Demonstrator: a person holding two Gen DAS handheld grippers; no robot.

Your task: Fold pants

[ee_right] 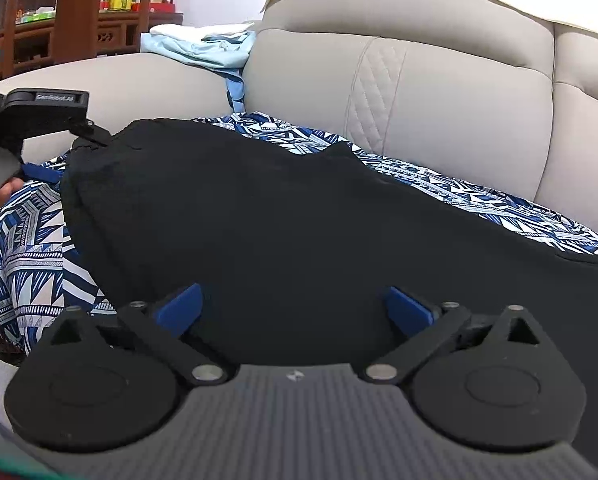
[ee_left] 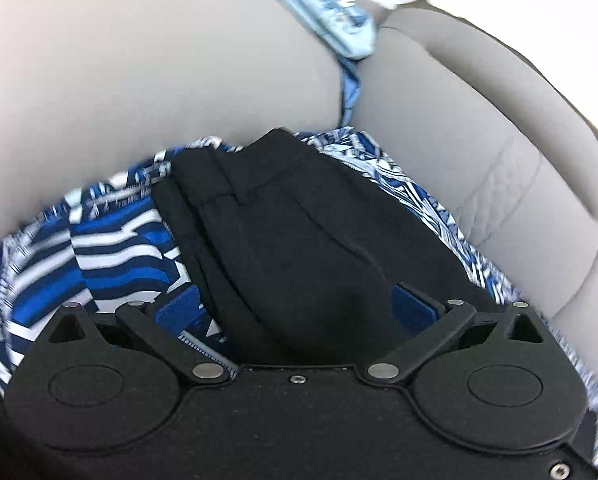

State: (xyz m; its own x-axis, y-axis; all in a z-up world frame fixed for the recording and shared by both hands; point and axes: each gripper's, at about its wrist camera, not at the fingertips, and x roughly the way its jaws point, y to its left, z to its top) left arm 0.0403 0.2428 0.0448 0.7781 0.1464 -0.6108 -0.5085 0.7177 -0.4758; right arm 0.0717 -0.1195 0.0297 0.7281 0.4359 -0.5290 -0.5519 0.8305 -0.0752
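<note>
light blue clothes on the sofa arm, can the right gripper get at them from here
Probably yes: the light blue clothes lie uncovered beyond the pants; the right gripper is open, with nothing between.

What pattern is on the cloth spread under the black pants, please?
The patterned cloth has a blue-and-white geometric print of triangles and stripes, clearest in the right wrist view.

Pants (ee_right: pixel 283 216) matt black cloth; sofa (ee_right: pixel 439 92) smooth beige leather, quilted stitching.
</note>
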